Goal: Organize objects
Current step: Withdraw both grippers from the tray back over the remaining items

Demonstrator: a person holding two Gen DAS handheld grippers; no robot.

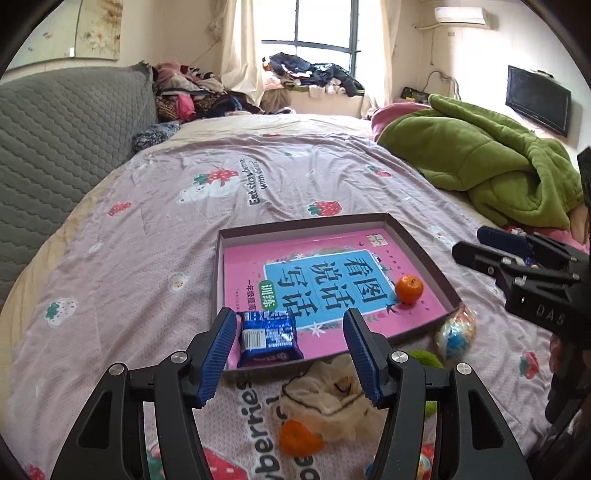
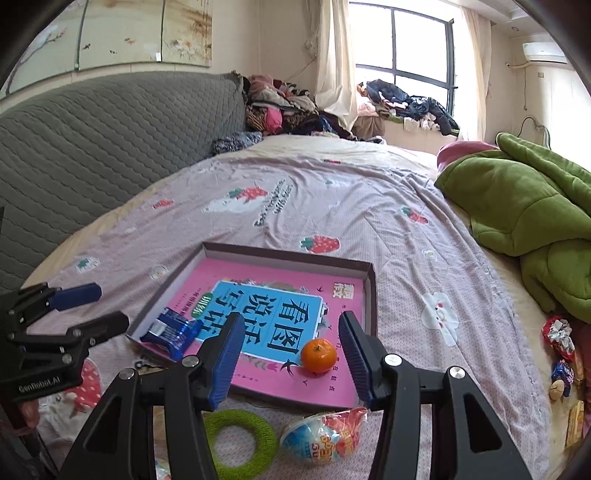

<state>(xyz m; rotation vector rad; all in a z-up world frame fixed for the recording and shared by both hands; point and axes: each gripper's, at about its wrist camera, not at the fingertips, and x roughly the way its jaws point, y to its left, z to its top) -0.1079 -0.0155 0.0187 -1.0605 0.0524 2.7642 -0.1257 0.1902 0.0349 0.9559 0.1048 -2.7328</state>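
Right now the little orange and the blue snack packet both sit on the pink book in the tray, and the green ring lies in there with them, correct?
Not quite: the green ring lies on the bedspread outside the tray, as the right wrist view shows. The orange and blue snack packet do sit on the pink book in the tray.

soft daylight from window [image 2: 413, 48], glare there; strong fisheye bending, dark vignette corners.

A green blanket [image 1: 480, 162] lies bunched on the bed [image 1: 147, 236]. Clothes [image 1: 192, 92] pile near the window [image 1: 325, 22]. A TV [image 1: 537, 99] hangs on the wall.
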